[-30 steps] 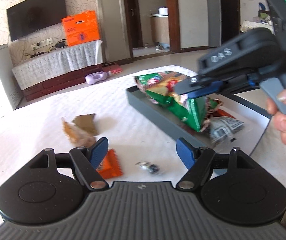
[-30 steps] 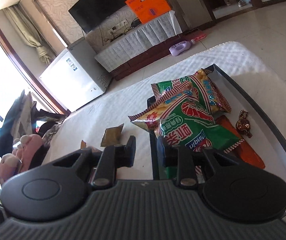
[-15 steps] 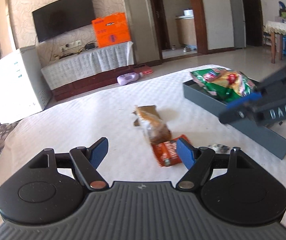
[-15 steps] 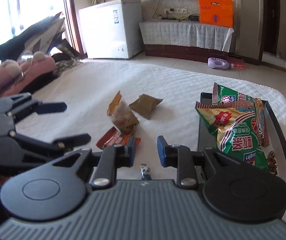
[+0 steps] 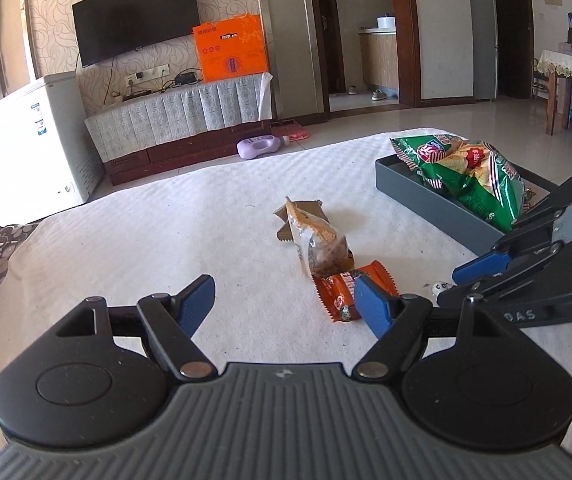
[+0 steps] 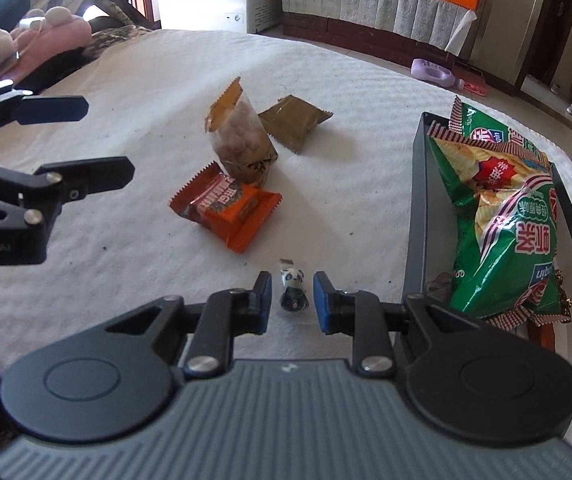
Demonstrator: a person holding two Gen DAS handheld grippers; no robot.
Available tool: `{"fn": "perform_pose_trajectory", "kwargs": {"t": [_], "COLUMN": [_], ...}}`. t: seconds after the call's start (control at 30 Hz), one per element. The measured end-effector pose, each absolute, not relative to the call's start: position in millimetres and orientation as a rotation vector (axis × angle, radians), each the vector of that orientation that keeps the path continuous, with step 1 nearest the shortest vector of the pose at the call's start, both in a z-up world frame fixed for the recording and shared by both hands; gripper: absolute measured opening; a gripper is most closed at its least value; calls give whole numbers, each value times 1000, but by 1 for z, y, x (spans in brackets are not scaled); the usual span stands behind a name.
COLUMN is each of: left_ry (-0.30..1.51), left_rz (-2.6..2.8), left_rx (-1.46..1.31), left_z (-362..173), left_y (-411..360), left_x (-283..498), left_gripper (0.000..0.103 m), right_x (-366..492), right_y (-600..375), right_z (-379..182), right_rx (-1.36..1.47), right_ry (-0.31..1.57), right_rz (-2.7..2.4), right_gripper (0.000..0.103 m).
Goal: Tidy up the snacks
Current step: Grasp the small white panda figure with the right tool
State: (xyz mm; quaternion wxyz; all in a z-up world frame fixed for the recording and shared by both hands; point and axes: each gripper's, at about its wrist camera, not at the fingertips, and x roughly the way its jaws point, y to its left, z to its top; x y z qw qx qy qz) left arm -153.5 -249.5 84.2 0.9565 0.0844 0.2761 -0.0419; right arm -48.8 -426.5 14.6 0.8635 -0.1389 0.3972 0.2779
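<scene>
Panda-wrapped candy sits untouched between the nearly closed right gripper, tray at three o'clock; left gripper gapes empty; next, pinch.

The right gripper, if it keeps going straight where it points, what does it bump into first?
Most likely the little panda candy. It lies on the white cloth right between the right gripper tips, whose narrow jaws don't touch it. Depth is hard to judge.

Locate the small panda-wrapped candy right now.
In the right wrist view the panda candy lies on the white cloth between the right gripper's fingertips, left of the grey tray.
</scene>
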Motion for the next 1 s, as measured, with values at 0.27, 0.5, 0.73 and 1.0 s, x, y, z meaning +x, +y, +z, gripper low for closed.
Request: {"fn": "perform_pose_trajectory", "kwargs": {"t": [0.27, 0.5, 0.73, 1.0], "left_ry": [619, 636, 650, 669], "left_rz": [-66, -66, -81, -74], "left_rx": [115, 102, 113, 115], "left_z": [75, 71, 63, 52], "left_y": [-249, -260, -281, -291], "left_x": [-142, -134, -124, -111], "left_gripper": [81, 81, 81, 81], "right_x": [-49, -60, -67, -76], "right_y": [-422, -428, -439, -452], "right_z": [13, 20, 27, 51], "right_rx": [-287, -275, -265, -193], "right_ry": [851, 847, 828, 747], "right_rz": [589, 620, 627, 643], "right_gripper": [22, 22, 22, 22]}}
